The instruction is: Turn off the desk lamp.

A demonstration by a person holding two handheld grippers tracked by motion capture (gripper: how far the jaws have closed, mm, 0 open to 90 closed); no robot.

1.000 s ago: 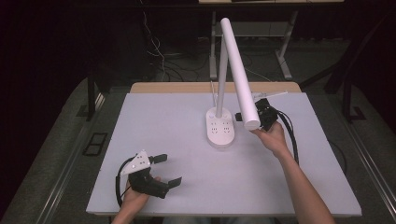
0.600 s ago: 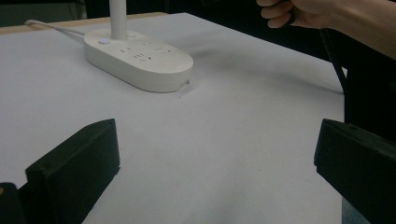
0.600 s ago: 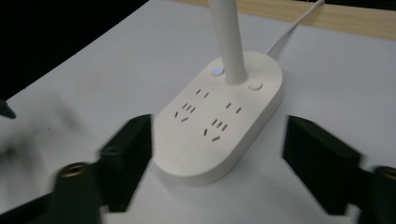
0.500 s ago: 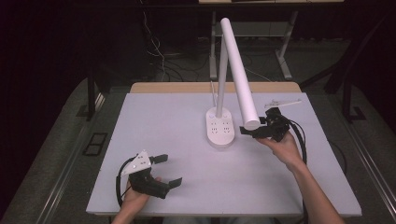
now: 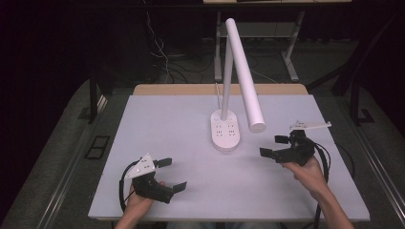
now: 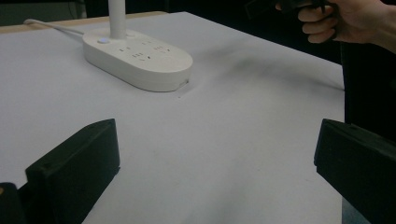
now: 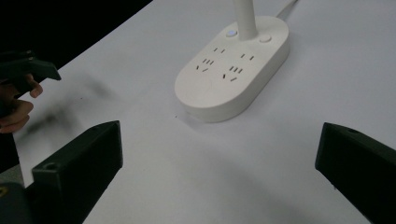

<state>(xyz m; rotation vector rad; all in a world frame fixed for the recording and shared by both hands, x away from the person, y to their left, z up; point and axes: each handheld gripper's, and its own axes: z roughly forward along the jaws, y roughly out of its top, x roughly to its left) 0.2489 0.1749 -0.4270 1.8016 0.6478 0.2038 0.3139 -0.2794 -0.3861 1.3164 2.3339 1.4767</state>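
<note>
A white desk lamp stands at the middle back of the white table [image 5: 172,119]. Its oval base [image 5: 224,130] carries sockets and two buttons, and its long tube head [image 5: 244,76] slopes down to the right, ending above the table. My right gripper [image 5: 273,146] hovers just right of the head's lower end, clear of it. Its jaws have just been opening and stand open with nothing between them; they frame the base [image 7: 233,70] from the right gripper [image 7: 219,172] view. My left gripper [image 5: 173,175] rests open and empty at the near left, facing the base [image 6: 137,58].
The lamp's white cable [image 5: 218,95] runs off the table's far edge, along a wooden strip [image 5: 191,89]. Dark floor with cables and another desk's legs lies beyond. Bare table surface spreads between the two grippers and the base.
My right gripper was shut on the lower end of the lamp head; it has let go, opened wide and drawn back toward the near right. The left gripper has stayed put.
</note>
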